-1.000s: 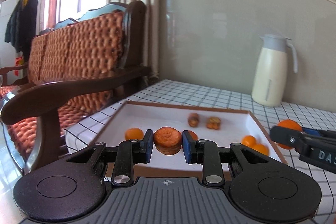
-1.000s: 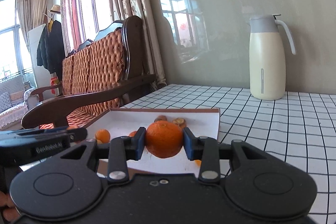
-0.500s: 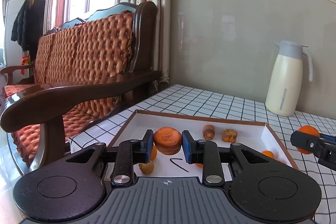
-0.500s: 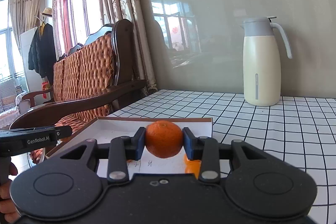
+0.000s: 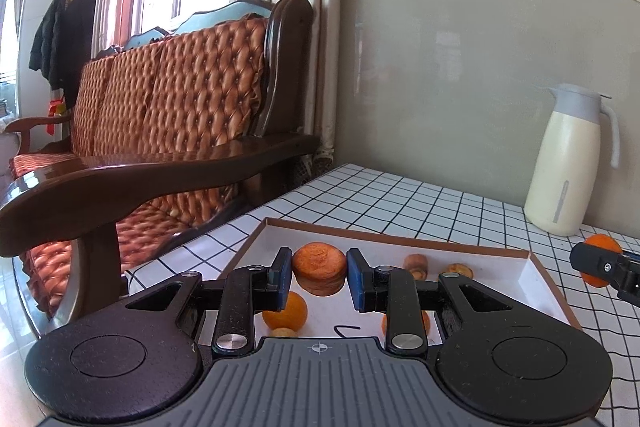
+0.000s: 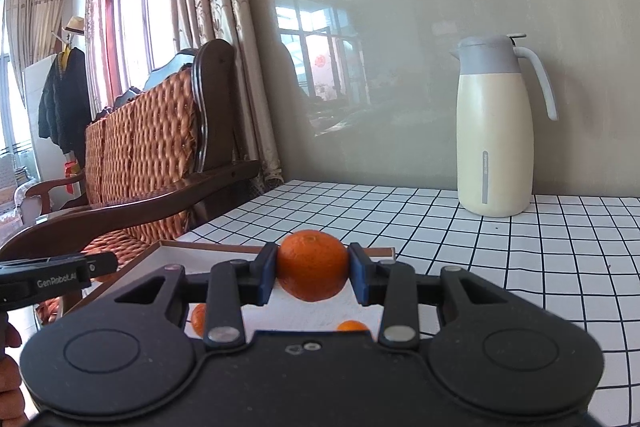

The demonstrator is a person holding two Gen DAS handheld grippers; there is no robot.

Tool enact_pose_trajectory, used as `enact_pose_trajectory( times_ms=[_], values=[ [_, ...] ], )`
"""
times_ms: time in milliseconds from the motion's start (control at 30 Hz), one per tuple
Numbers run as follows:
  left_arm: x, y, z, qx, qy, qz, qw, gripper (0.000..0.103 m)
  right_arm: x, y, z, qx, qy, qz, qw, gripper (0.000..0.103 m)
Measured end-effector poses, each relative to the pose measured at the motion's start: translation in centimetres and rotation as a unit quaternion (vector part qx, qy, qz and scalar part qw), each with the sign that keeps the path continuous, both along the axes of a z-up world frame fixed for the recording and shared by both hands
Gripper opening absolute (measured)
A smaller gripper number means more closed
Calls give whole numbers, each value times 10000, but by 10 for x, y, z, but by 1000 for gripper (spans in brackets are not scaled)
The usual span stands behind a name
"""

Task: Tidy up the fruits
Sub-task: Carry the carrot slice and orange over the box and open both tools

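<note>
Left gripper (image 5: 319, 278) pinching carrot chunk (image 5: 320, 267); right gripper (image 6: 313, 274) pinching orange (image 6: 313, 265).

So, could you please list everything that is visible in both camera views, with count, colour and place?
carrot chunk: 1, orange, clamped in the left gripper above the tray
held orange: 1, orange, clamped in the right gripper
tray: 1, white with brown rim, on the table
loose oranges: at least 2, orange, in the tray, partly hidden
small pieces: 2, brownish orange, at the far side of the tray
table: 1, white with black grid
thermos jug: 1, cream with grey top, by the wall
wooden sofa: 1, dark frame, orange cushions, left of the table
left gripper: 1, black with blue pads
right gripper: 1, black with blue pads
</note>
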State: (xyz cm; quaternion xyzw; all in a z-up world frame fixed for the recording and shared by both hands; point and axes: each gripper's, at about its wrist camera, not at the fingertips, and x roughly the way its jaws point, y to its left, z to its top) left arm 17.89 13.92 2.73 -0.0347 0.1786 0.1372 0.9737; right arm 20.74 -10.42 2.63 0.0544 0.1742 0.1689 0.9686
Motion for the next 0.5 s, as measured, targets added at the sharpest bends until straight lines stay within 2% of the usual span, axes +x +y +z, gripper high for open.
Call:
enact_pose_trajectory(
  times_ms=[500],
  values=[
    [42, 15, -7, 6, 89, 72, 9999, 30, 37, 15, -14, -186, 210, -92, 9996, 28]
  ],
)
